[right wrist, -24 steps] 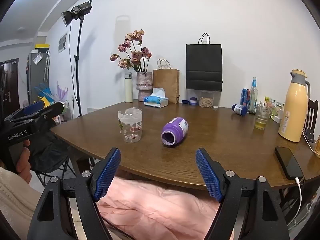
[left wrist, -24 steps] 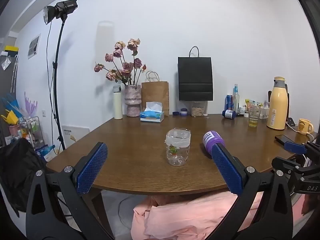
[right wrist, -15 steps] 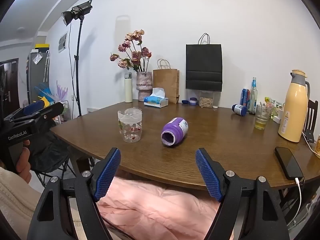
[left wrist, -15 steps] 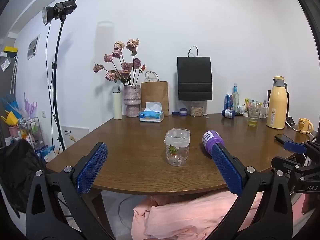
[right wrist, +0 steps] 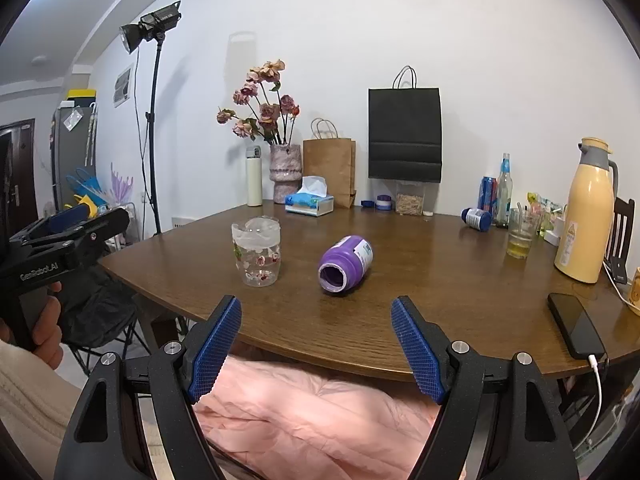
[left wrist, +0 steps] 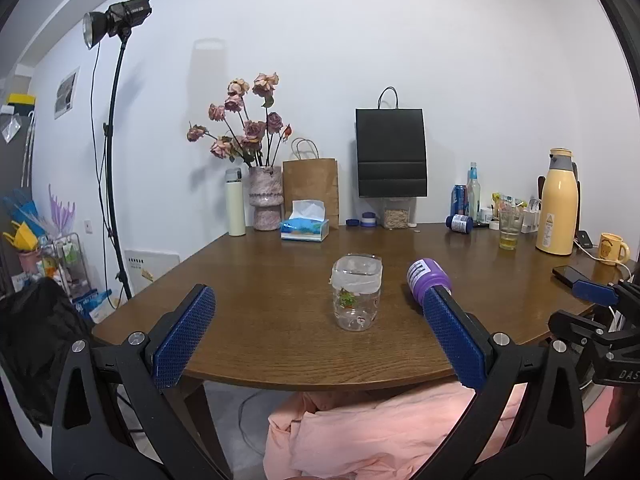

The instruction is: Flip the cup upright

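Lying sideways on table (right wrist: 440,264): purple cup (right wrist: 346,263). Left gripper (left wrist: 320,332), right gripper (right wrist: 316,344) spread, holding nothing.

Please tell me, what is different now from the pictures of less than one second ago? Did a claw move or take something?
Nothing visibly changed. Both claws, left and right, are open as before, short of the table, holding nothing. The purple cup lies on its side as it did, untouched, with the clear glass cup standing beside it.
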Demonstrator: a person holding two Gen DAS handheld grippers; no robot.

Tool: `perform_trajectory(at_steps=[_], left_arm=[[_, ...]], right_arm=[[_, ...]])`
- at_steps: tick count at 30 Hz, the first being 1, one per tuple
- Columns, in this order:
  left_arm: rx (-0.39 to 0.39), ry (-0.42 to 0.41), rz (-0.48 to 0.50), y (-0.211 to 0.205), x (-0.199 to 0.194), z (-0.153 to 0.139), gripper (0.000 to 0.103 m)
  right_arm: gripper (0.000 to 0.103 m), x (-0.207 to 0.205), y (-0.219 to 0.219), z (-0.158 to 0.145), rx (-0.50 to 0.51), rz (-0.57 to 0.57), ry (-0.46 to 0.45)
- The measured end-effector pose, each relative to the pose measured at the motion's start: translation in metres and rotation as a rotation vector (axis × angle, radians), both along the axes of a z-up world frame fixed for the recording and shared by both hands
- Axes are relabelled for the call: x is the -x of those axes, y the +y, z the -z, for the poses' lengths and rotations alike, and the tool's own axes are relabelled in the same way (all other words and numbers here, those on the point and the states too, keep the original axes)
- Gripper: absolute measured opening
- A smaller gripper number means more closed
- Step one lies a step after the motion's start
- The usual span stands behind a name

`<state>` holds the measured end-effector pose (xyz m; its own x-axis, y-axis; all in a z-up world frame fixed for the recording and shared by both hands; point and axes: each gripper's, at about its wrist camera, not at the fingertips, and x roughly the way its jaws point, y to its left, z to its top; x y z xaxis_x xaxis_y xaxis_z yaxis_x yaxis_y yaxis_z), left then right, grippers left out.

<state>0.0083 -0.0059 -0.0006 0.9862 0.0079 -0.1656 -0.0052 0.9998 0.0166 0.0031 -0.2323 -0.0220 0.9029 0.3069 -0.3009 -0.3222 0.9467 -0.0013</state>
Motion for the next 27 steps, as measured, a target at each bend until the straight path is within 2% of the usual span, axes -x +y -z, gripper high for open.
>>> perform_trajectory(at_steps=[20, 24, 27], left_arm=[[-0.005, 0.000, -0.008, 0.004, -0.008, -0.002, 0.103], [0.017, 0.029, 0.004, 0.005, -0.026, -0.001, 0.103], [0.031, 0.037, -0.012, 0.006, -0.039, 0.000, 0.103]], right_arm=[[0.082, -0.004, -0.003, 0.001, -0.017, 0.020, 0.023], [0.082, -0.022, -0.004, -0.001, -0.020, 0.030, 0.047], [0.082, -0.038, -0.009, 0.000, -0.063, 0.038, 0.066]])
